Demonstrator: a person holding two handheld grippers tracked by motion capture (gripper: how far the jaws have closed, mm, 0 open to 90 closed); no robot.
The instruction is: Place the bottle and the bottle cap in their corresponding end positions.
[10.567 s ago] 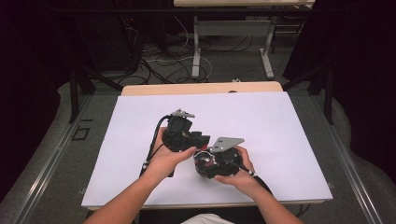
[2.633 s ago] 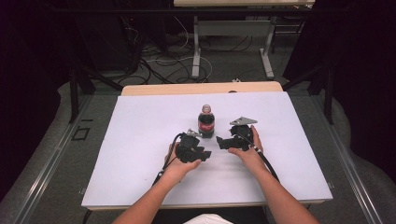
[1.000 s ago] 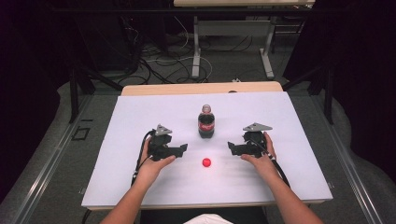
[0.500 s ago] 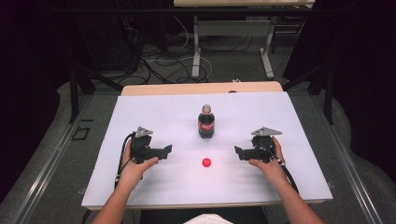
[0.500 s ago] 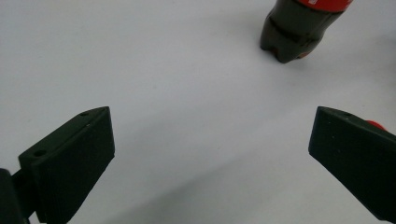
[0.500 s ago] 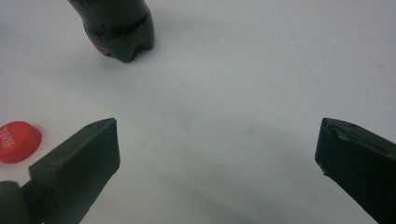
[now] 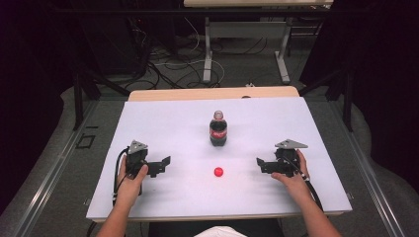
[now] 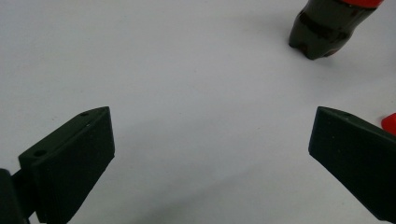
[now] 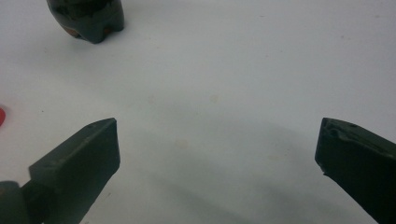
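Observation:
A dark cola bottle (image 7: 218, 129) with a red label stands upright without its cap at the middle of the white tabletop (image 7: 173, 123). Its red cap (image 7: 218, 172) lies on the table in front of it. My left gripper (image 7: 163, 167) rests low at the left, pointing right toward the cap. Its jaws have just been opening and stand open with nothing between them. My right gripper (image 7: 262, 165) sits at the right, pointing left, open and holding nothing. The left gripper view has the left gripper (image 8: 211, 126), the bottle's base (image 8: 327, 32) and the cap's edge (image 8: 390, 123). The right gripper view has the right gripper (image 9: 218, 133) and the bottle's base (image 9: 88, 16).
A wooden strip (image 7: 212, 94) borders the tabletop's far edge. Beyond it, on the floor, are loose cables (image 7: 168, 59) and the metal legs of another table (image 7: 207, 49). Dark curtains close both sides.
Both hands have drawn outward from the bottle, the left gripper to the left and the right gripper to the right. The cap, off the bottle, lies still on the table.

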